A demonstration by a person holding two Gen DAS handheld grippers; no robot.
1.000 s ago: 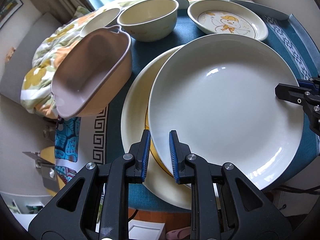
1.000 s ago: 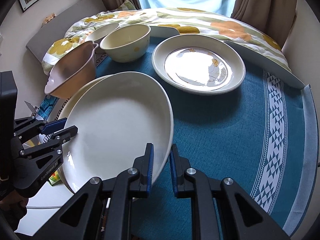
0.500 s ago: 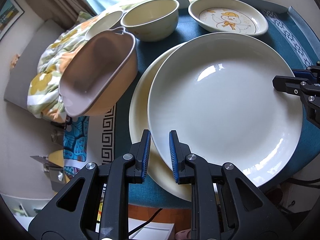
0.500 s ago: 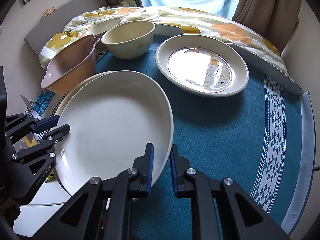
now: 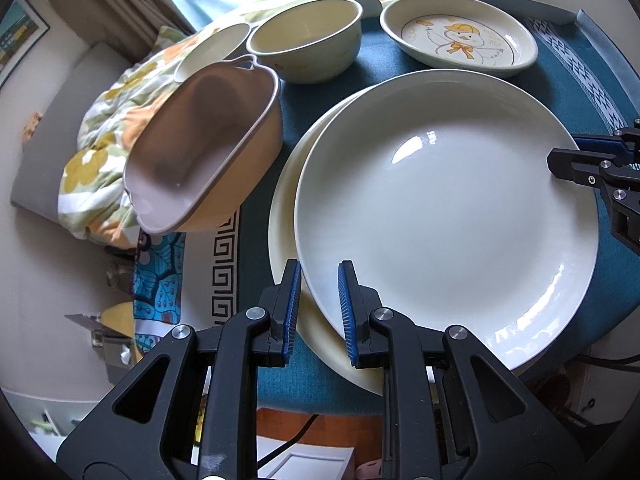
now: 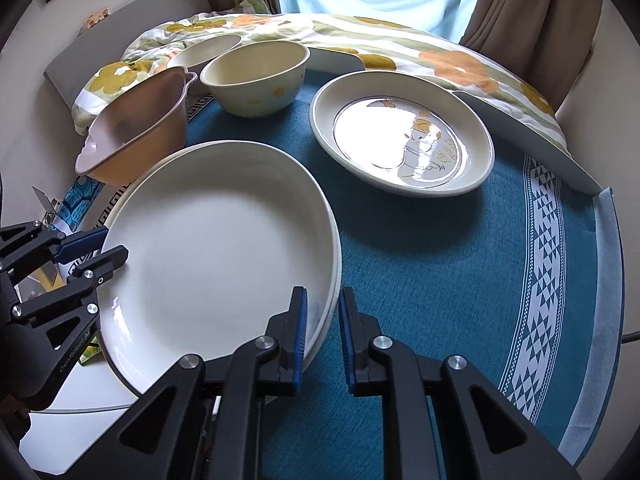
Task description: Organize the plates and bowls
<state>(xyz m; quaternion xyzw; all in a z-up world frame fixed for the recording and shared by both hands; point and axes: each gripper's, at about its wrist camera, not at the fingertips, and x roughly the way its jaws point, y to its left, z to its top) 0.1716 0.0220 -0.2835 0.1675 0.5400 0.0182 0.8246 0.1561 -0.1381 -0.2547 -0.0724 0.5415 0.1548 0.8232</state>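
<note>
A large white plate lies on a cream plate on the blue tablecloth; it also shows in the right wrist view. My left gripper straddles the white plate's near-left rim, jaws slightly apart around it. My right gripper straddles the opposite rim the same way, and shows at the right edge of the left wrist view. A duck-pattern plate, a cream bowl and a tilted pink-brown bowl stand behind.
A small white bowl sits by a flowered quilt at the back. The table's front-left edge is close to the stacked plates. Blue cloth lies to the right of them.
The white plate has come down from a tilt and now rests flat on the cream plate. Both grippers followed it down and their jaws have widened a little.
</note>
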